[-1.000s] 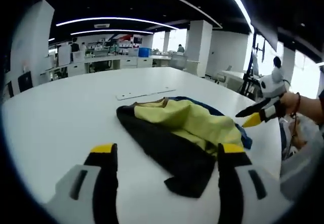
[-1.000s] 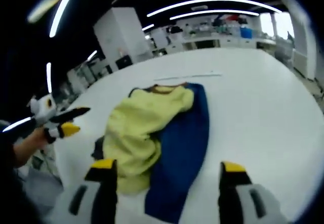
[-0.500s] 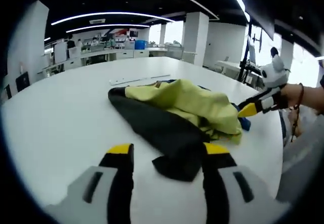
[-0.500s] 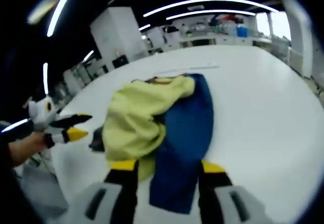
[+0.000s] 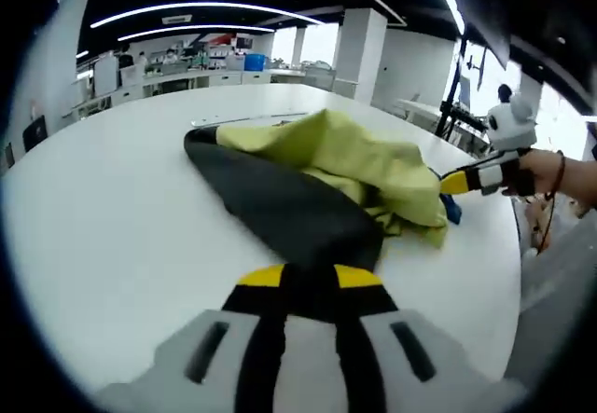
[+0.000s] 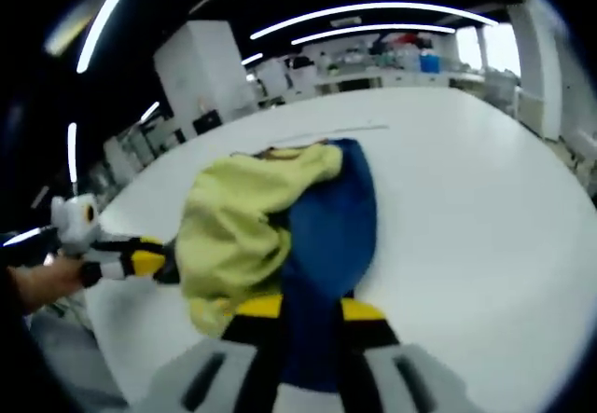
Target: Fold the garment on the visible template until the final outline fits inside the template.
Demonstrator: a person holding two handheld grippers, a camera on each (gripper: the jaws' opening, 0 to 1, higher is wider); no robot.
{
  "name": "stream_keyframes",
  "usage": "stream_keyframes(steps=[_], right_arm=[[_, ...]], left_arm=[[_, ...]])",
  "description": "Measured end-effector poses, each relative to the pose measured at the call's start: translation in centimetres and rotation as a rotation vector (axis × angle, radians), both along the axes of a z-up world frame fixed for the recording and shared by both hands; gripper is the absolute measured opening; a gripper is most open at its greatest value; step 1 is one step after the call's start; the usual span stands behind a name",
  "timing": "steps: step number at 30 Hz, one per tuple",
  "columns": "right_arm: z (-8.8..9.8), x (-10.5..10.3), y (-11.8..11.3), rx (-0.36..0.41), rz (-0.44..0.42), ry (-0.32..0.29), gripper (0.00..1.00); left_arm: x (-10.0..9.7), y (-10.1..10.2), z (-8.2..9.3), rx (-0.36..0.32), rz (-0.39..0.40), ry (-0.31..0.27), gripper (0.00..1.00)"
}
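On the big white bench [image 5: 103,208], toward the edge nearest the person, the garment [image 5: 317,166] is still a rumpled heap, so honestly the folding looks barely started. It's got a yellow middle, a black panel on one side and a blue panel [image 6: 331,217] on the other, all bunched up, no clean outline yet. A thin pale strip [image 6: 322,133] lies just past its far end, maybe part of the template, can't really tell. Left gripper [image 5: 303,278] has its fingers clenched on the black hem, right gripper [image 6: 303,309] pinching the blue hem. Pretty much every fold is still to do.
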State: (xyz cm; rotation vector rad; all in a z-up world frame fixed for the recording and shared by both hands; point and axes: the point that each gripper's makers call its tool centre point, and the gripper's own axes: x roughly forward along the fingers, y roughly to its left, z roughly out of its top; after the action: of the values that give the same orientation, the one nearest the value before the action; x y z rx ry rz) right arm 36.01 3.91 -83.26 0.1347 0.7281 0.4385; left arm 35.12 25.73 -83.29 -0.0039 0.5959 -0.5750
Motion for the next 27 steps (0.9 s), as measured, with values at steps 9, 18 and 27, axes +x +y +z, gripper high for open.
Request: stream_keyframes(steps=[9,18,27], right_arm=[[-0.4,0.1,-0.2,0.005,-0.013,-0.006,0.00],[1.2,0.8,-1.4,-0.069,0.010,-0.056,0.00],[2.4,2.0,-4.1,-0.142,0.026,-0.076,0.00]], left_arm=[[0.2,0.2,-0.2,-0.045,0.029,0.041,0.01],[0.3,1.7,2.1,-0.061,0.047,0.028,0.00],[1.0,6.4,4.0,-0.069,0.154,0.001,0.00]])
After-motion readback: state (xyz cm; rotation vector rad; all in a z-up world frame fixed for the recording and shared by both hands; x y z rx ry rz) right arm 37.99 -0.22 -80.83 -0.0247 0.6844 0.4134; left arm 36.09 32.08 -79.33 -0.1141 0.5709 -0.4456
